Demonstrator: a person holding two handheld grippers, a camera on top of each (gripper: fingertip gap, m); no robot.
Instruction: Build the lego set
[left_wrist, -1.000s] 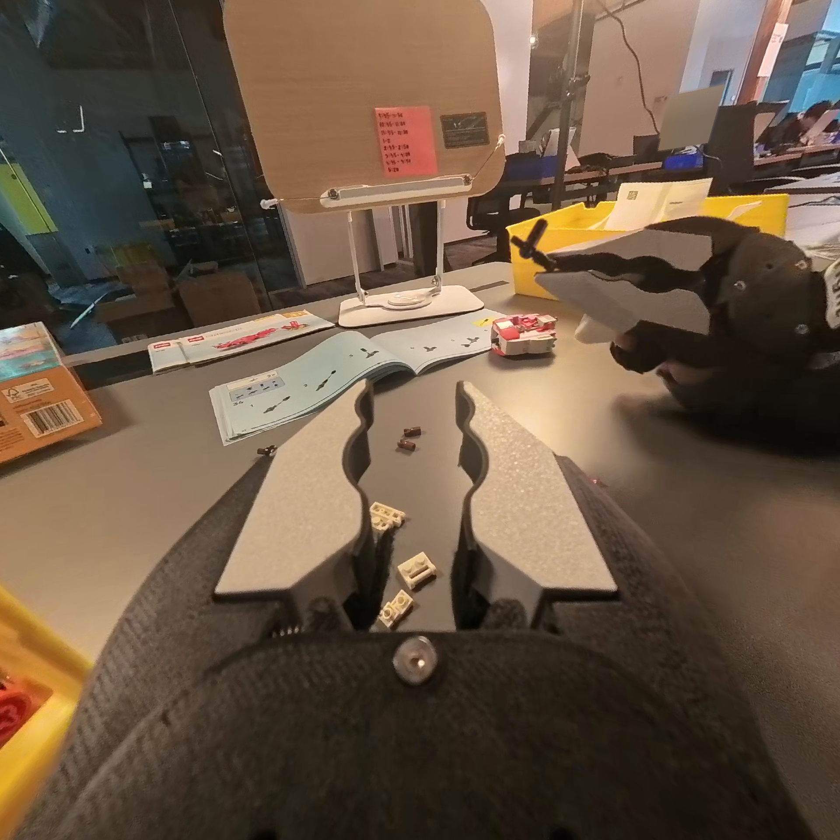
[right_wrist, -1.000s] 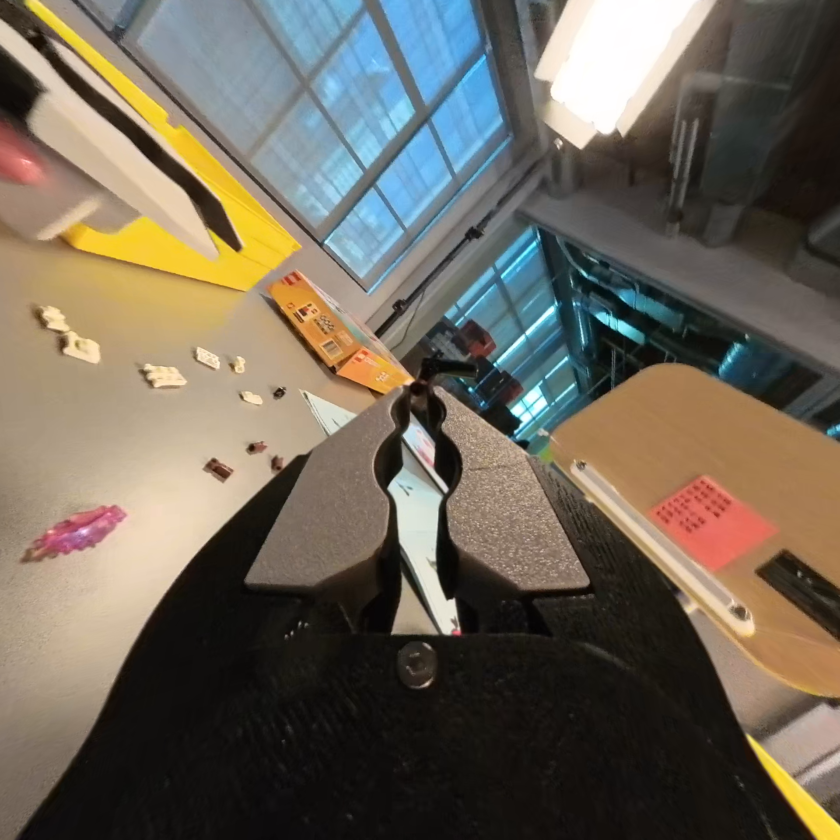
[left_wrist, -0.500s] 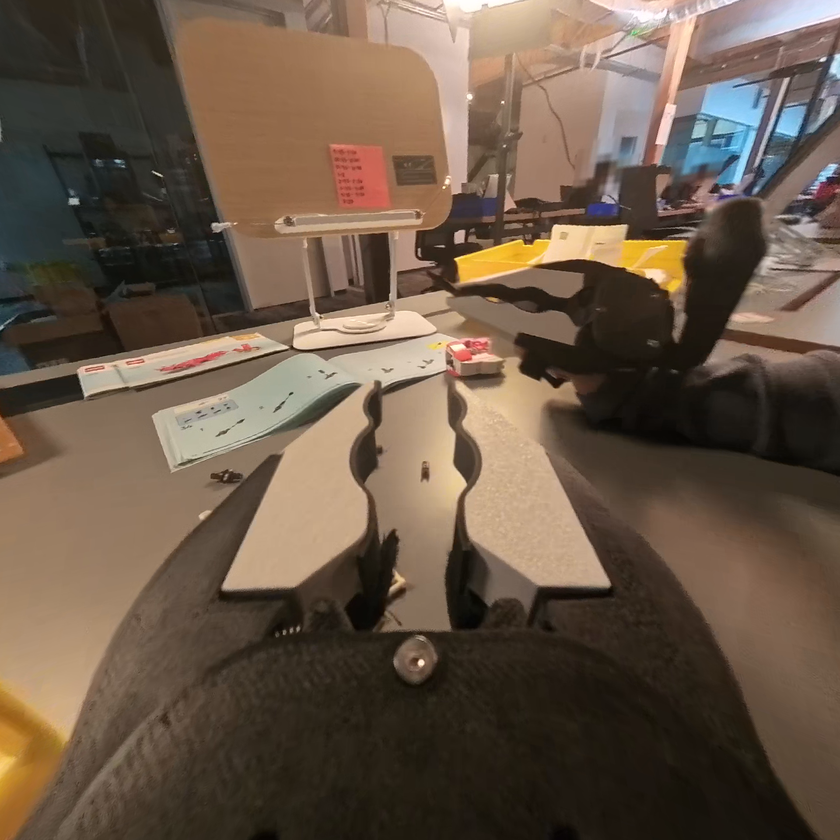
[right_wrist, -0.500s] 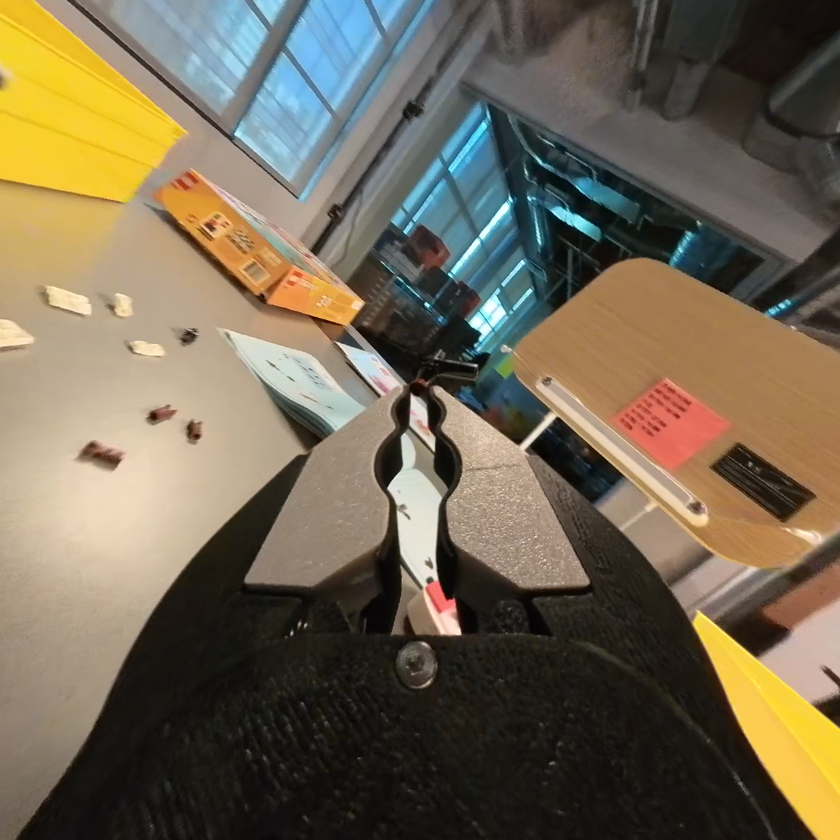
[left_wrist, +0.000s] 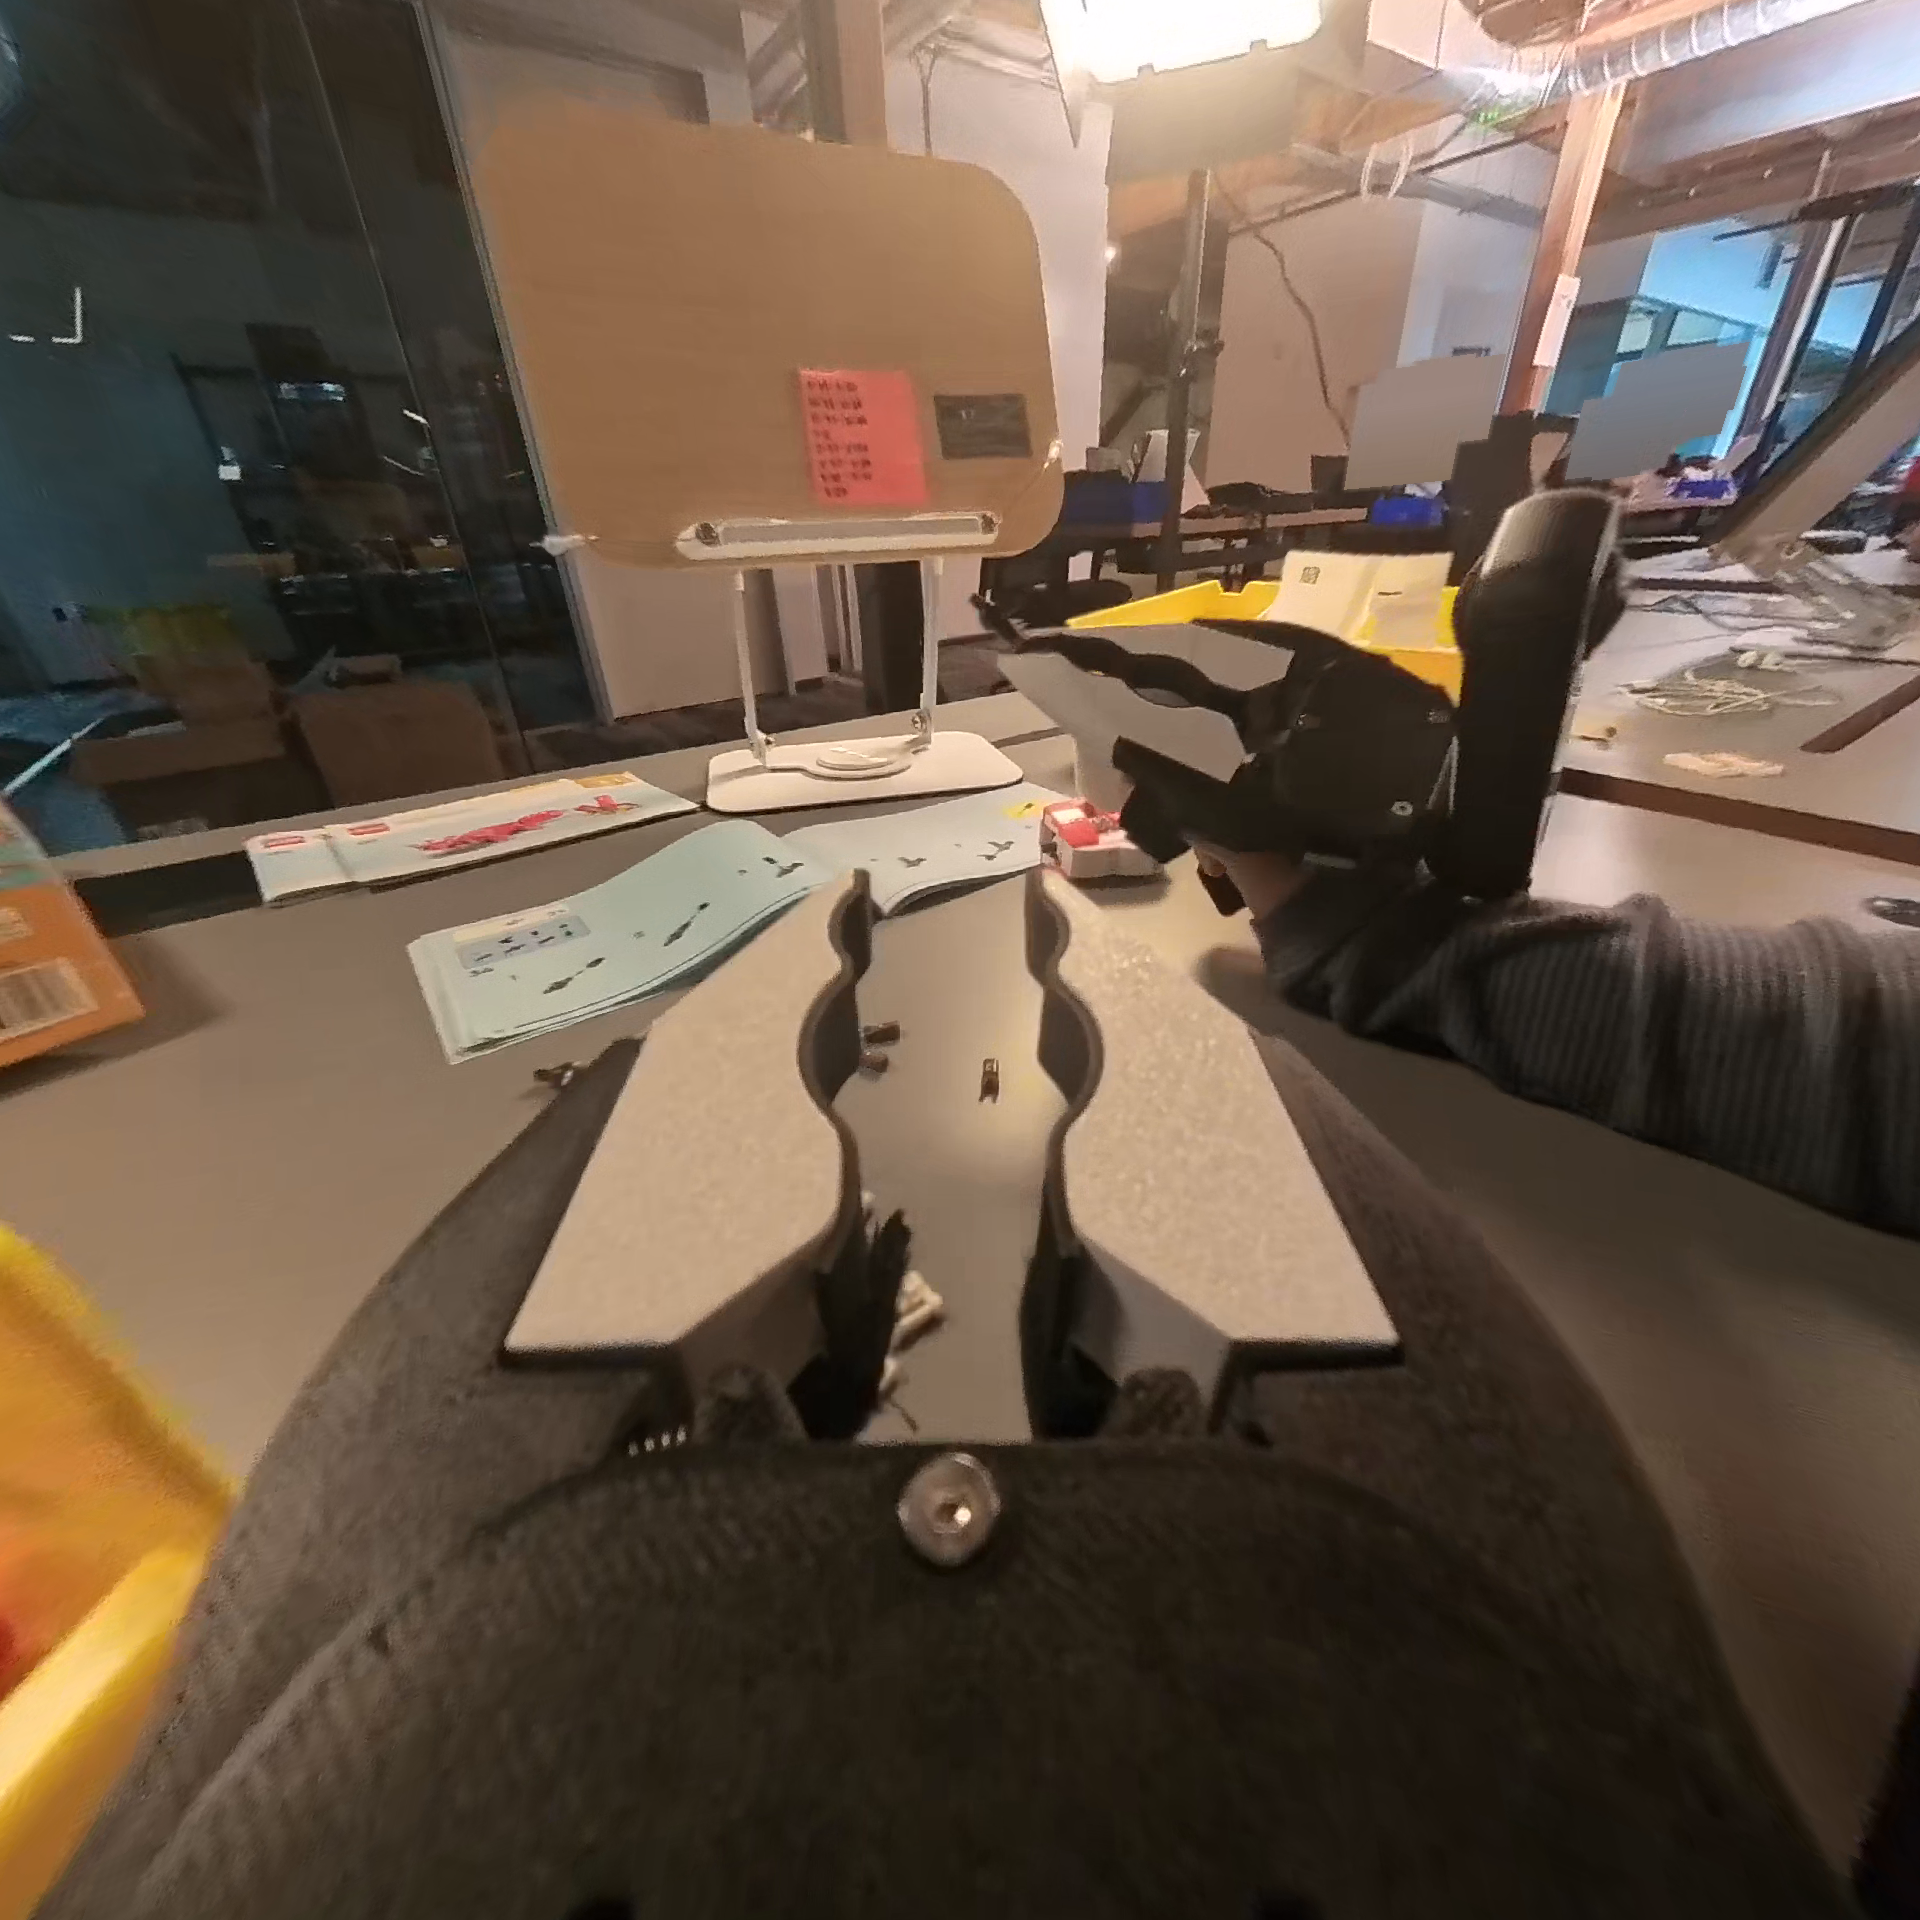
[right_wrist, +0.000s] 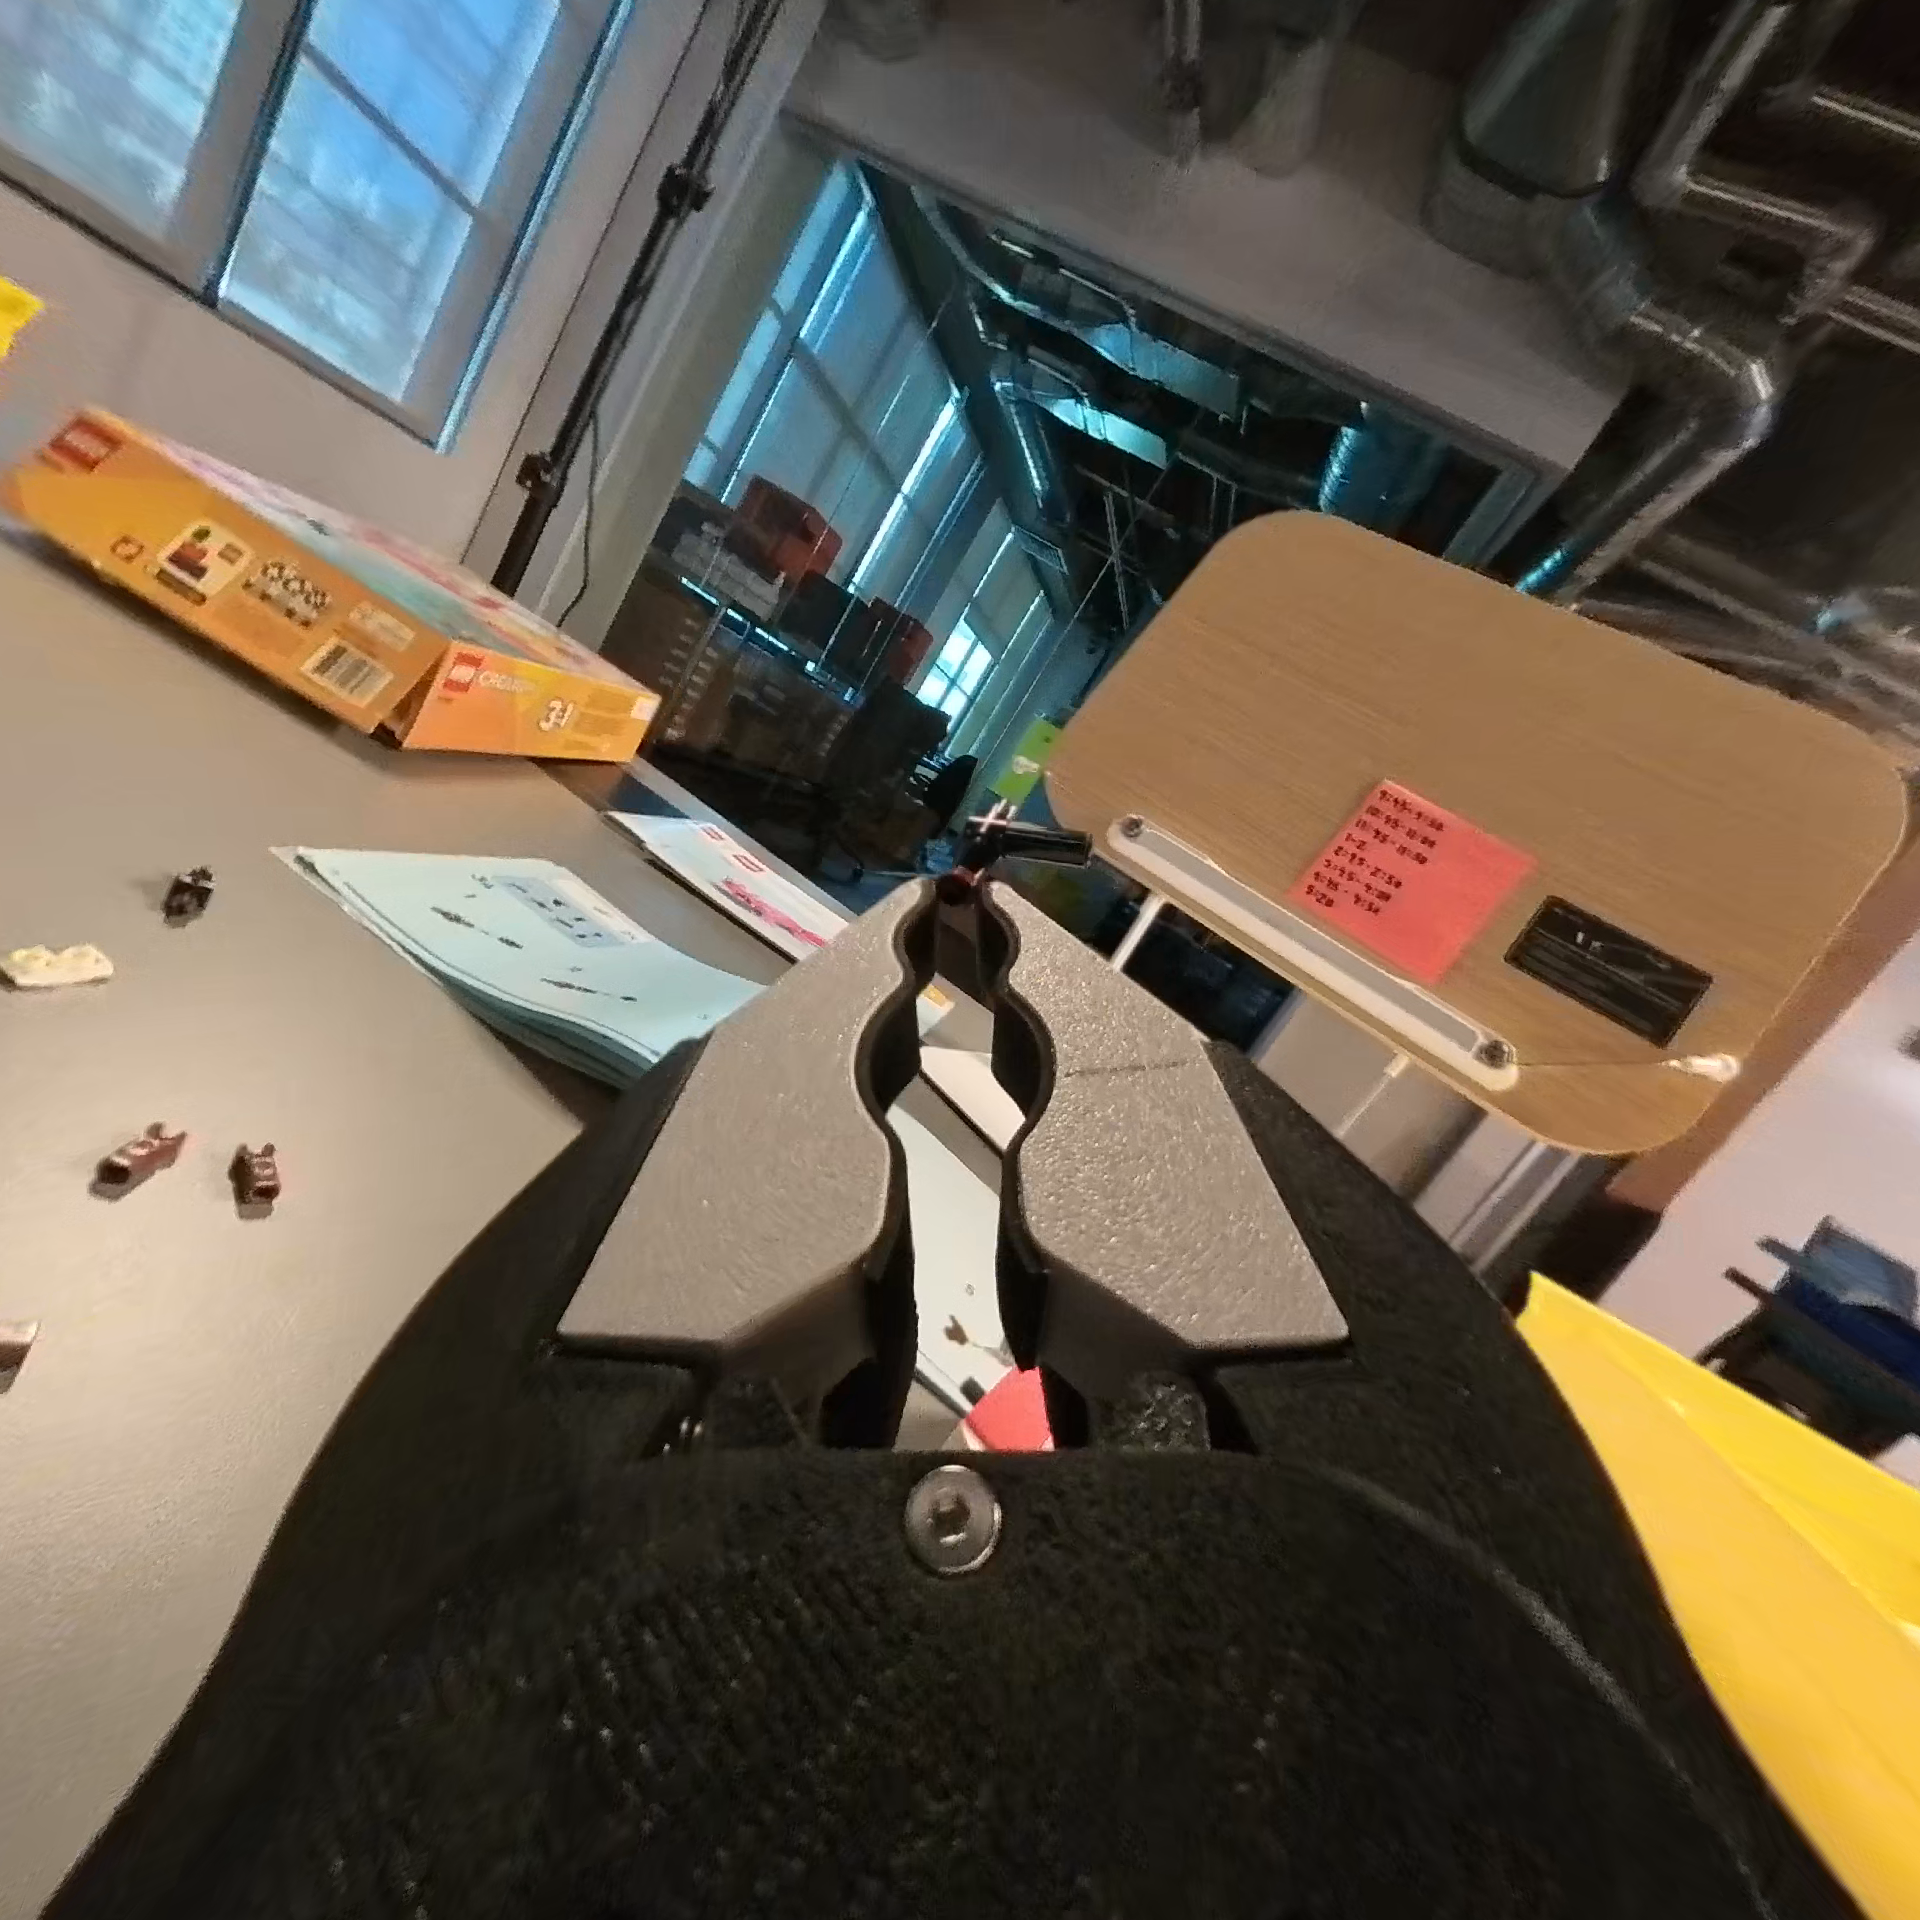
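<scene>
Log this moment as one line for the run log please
left gripper: open, over small dark pieces | right gripper: shut on small black piece, raised above open booklet

Left gripper (left_wrist: 943, 914) jaws narrower, cream bricks (left_wrist: 914, 1311) nearly hidden beneath

Grey table (left_wrist: 260, 1091) under me. Dark glass wall (left_wrist: 260, 468) ahead with cardboard boxes (left_wrist: 395, 727) behind it; bright ceiling light panel (left_wrist: 1179, 36) overhead. Off to my right – wooden post (left_wrist: 1558, 260), desks (left_wrist: 1247, 520), open office. My other view: big windows (right_wrist: 312, 156), exposed metal ducts (right_wrist: 1662, 260).
</scene>
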